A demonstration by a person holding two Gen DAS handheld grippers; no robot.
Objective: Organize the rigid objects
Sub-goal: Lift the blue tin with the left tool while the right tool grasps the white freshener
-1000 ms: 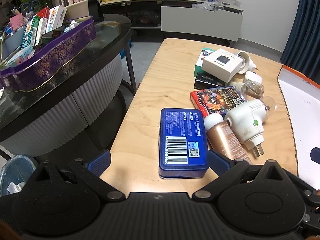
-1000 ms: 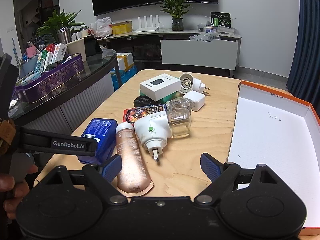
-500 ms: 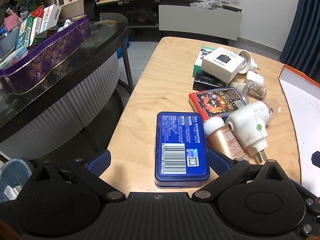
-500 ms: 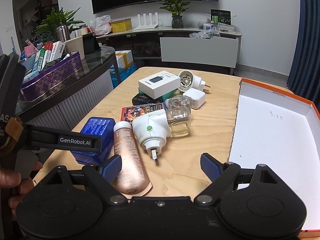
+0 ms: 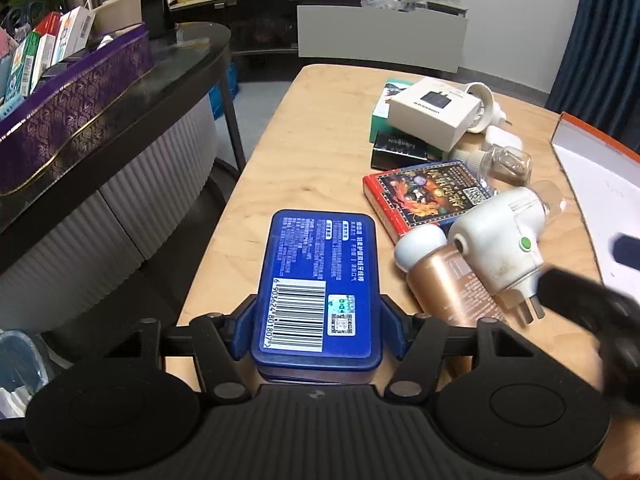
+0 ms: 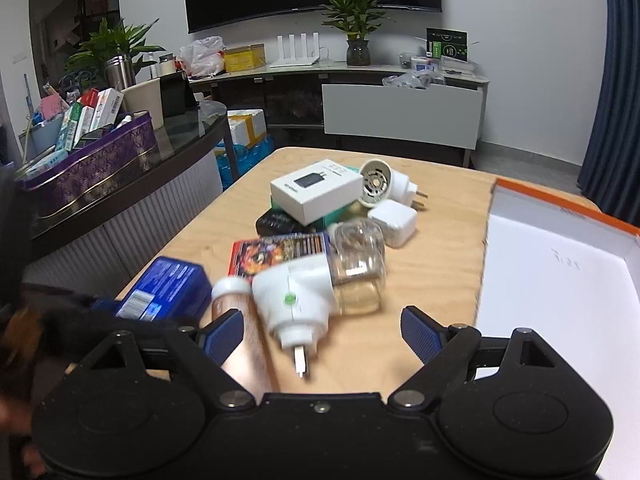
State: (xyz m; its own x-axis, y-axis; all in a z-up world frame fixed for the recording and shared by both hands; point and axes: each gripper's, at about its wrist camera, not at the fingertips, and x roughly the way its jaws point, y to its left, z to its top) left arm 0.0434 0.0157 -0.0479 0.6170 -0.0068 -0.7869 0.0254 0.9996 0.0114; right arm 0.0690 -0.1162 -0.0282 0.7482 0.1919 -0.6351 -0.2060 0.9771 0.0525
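A blue tin (image 5: 316, 264) lies label-up on the wooden table (image 5: 312, 152) near its front left edge. My left gripper (image 5: 316, 332) has its jaws closing on the tin, and both blue pads touch its long sides. To the tin's right lie a bronze tube (image 5: 444, 280) with a white cap and a white plug-in device (image 5: 500, 240) with a clear bottle. My right gripper (image 6: 322, 330) is open, with the plug-in device (image 6: 296, 296) just ahead of its fingers and nothing gripped. The blue tin (image 6: 164, 288) shows blurred at the left of the right wrist view.
Further back lie a red card box (image 5: 424, 192), a white box (image 5: 432, 112) on darker boxes, a small glass bottle (image 5: 508, 160) and white plugs. An orange-rimmed white box (image 6: 560, 280) lies open on the right. A dark counter with a purple tin (image 5: 72, 108) stands left.
The left jaws have come in from wide open onto the blue tin's sides. The right gripper has shifted left and its black arm now shows at the right of the left wrist view.
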